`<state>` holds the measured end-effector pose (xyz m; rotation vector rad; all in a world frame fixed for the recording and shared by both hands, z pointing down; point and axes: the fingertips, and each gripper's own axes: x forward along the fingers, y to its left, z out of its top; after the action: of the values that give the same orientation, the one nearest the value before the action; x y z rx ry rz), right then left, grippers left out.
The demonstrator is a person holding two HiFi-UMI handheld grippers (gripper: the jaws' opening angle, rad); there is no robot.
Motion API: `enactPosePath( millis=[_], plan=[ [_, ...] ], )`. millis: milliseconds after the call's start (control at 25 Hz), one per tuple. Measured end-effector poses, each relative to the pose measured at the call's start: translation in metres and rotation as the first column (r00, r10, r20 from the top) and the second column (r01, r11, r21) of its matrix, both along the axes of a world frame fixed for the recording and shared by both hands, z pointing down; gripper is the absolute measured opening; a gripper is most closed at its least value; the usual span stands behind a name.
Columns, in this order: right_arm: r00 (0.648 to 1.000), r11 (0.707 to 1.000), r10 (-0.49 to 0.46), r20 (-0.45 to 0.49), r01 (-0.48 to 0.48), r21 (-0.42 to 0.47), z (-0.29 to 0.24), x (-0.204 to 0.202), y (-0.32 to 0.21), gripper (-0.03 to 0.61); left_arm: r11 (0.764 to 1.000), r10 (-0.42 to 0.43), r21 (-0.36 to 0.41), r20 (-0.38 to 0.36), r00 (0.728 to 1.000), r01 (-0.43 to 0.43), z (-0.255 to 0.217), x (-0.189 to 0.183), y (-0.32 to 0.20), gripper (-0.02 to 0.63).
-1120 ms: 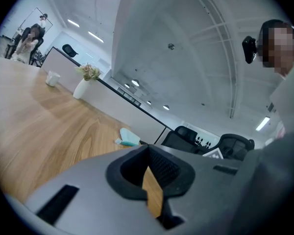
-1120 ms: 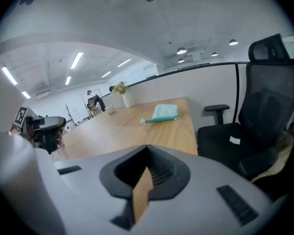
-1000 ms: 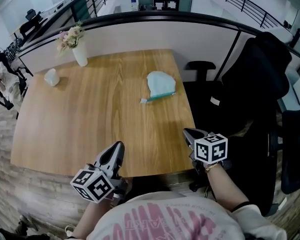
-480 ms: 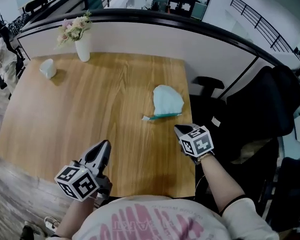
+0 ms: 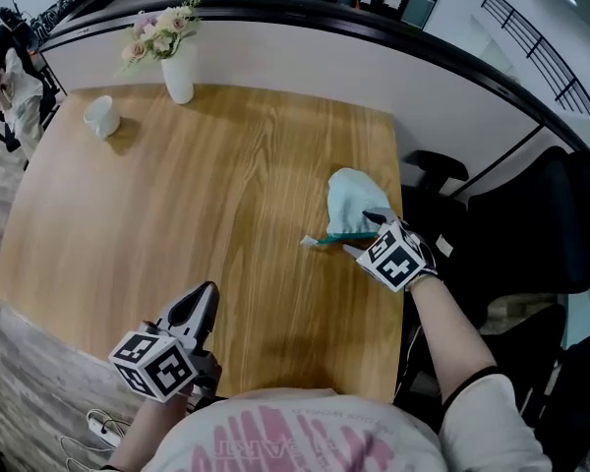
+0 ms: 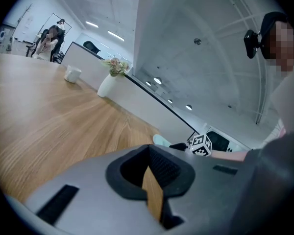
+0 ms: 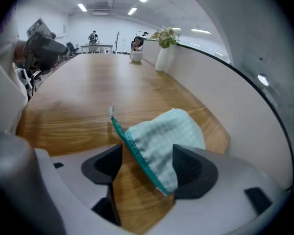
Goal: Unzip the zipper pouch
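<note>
A pale green checked zipper pouch [image 5: 349,197] with a teal zipper [image 5: 332,237] lies flat near the right edge of the wooden table [image 5: 177,214]. My right gripper [image 5: 367,232] is at the pouch's near end and its jaws are opening. In the right gripper view the pouch [image 7: 161,136] and its zipper [image 7: 132,148] lie between the spread jaws of the right gripper [image 7: 149,166], and no pad presses on them. My left gripper [image 5: 205,298] hovers over the table's near edge, shut and empty. The left gripper view shows the left gripper [image 6: 149,168] with its jaws together.
A white vase with flowers [image 5: 177,72] and a white cup [image 5: 102,116] stand at the table's far left. A black office chair [image 5: 531,224] stands just past the table's right edge. A low partition wall [image 5: 305,47] runs along the far side.
My right gripper has moved forward from the table's near edge to the pouch, and its jaws have spread around the pouch's end. The left gripper has stayed by the near edge.
</note>
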<state>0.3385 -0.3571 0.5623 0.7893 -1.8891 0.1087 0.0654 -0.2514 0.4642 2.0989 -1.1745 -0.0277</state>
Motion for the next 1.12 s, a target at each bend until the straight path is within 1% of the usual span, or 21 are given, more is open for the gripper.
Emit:
enactPosePath(
  millis=[80, 160, 240, 320, 400, 440, 480, 520, 560, 640, 720, 800, 840, 920, 960, 1000, 1080, 1120],
  plan=[
    [0.999, 1.0, -0.026, -0.041, 0.026, -0.002, 0.005, 0.001, -0.009, 0.339, 1.0, 0.003, -0.004, 0.002, 1.0, -0.003, 0.003, 0.0, -0.004, 0.0],
    [0.998, 0.999, -0.036, -0.049, 0.034, -0.042, 0.015, 0.001, -0.014, 0.337, 1.0, 0.01, -0.013, 0.005, 1.0, -0.01, 0.006, 0.001, -0.006, 0.0],
    [1.0, 0.995, -0.018, -0.006, 0.017, -0.103, 0.024, 0.001, -0.015, 0.325, 1.0, 0.018, -0.021, 0.007, 1.0, -0.018, 0.011, 0.002, -0.009, 0.0],
    [0.998, 0.984, 0.026, 0.057, -0.016, -0.176, 0.028, 0.003, -0.015, 0.319, 0.999, 0.025, -0.028, 0.005, 1.0, -0.025, 0.014, 0.005, -0.01, 0.0],
    [0.989, 0.967, 0.088, 0.122, -0.055, -0.247, 0.031, 0.004, -0.014, 0.276, 0.999, 0.036, -0.032, 0.004, 0.999, -0.035, 0.016, 0.01, -0.01, 0.0],
    [0.982, 0.961, 0.124, 0.146, -0.082, -0.264, 0.031, 0.005, -0.014, 0.253, 0.999, 0.039, -0.032, 0.004, 0.999, -0.039, 0.015, 0.013, -0.01, 0.0],
    [0.973, 0.958, 0.162, 0.162, -0.116, -0.263, 0.03, 0.006, -0.015, 0.227, 0.999, 0.041, -0.031, 0.005, 0.999, -0.041, 0.014, 0.014, -0.009, 0.0],
    [0.965, 0.956, 0.198, 0.171, -0.152, -0.25, 0.03, 0.008, -0.016, 0.109, 0.999, 0.04, -0.028, 0.004, 0.999, -0.04, 0.012, 0.015, -0.009, 0.001],
    [0.957, 0.954, 0.226, 0.18, -0.181, -0.239, 0.029, 0.01, -0.016, 0.04, 0.999, 0.038, -0.025, 0.003, 0.999, -0.038, 0.01, 0.016, -0.009, 0.0],
    [0.939, 0.944, 0.268, 0.214, -0.211, -0.255, 0.029, 0.009, -0.009, 0.038, 0.999, 0.038, -0.017, 0.0, 0.999, -0.038, 0.006, 0.018, -0.008, 0.0],
    [0.908, 0.918, 0.326, 0.263, -0.237, -0.318, 0.027, 0.003, 0.003, 0.034, 0.999, 0.038, -0.01, 0.003, 0.999, -0.038, 0.002, 0.018, -0.005, 0.0],
    [0.862, 0.88, 0.401, 0.311, -0.268, -0.392, 0.025, -0.004, 0.017, 0.031, 0.999, 0.035, -0.006, 0.002, 0.999, -0.035, 0.001, 0.017, -0.003, 0.0],
    [0.833, 0.859, 0.441, 0.335, -0.283, -0.427, 0.024, -0.008, 0.025, 0.029, 0.999, 0.035, -0.005, 0.001, 0.999, -0.035, 0.0, 0.017, -0.001, 0.0],
    [0.761, 0.815, 0.518, 0.391, -0.299, -0.497, 0.021, -0.019, 0.042, 0.026, 0.999, 0.034, 0.0, 0.0, 0.999, -0.034, -0.002, 0.018, 0.002, 0.0],
    [0.714, 0.791, 0.556, 0.426, -0.297, -0.534, 0.018, -0.027, 0.05, 0.026, 1.0, 0.027, 0.006, 0.002, 1.0, -0.027, -0.003, 0.017, 0.004, 0.0],
    [0.657, 0.765, 0.596, 0.461, -0.291, -0.574, 0.014, -0.036, 0.059, 0.025, 1.0, 0.016, 0.016, 0.005, 1.0, -0.016, -0.006, 0.016, 0.006, 0.0],
    [0.529, 0.713, 0.67, 0.521, -0.264, -0.649, 0.005, -0.052, 0.076, 0.023, 0.999, 0.001, 0.043, 0.009, 1.0, -0.001, -0.012, 0.014, 0.01, 0.0],
    [0.464, 0.695, 0.696, 0.548, -0.245, -0.676, -0.001, -0.06, 0.084, 0.021, 0.999, 0.006, 0.054, 0.007, 1.0, -0.006, -0.015, 0.015, 0.013, 0.0]
  ],
)
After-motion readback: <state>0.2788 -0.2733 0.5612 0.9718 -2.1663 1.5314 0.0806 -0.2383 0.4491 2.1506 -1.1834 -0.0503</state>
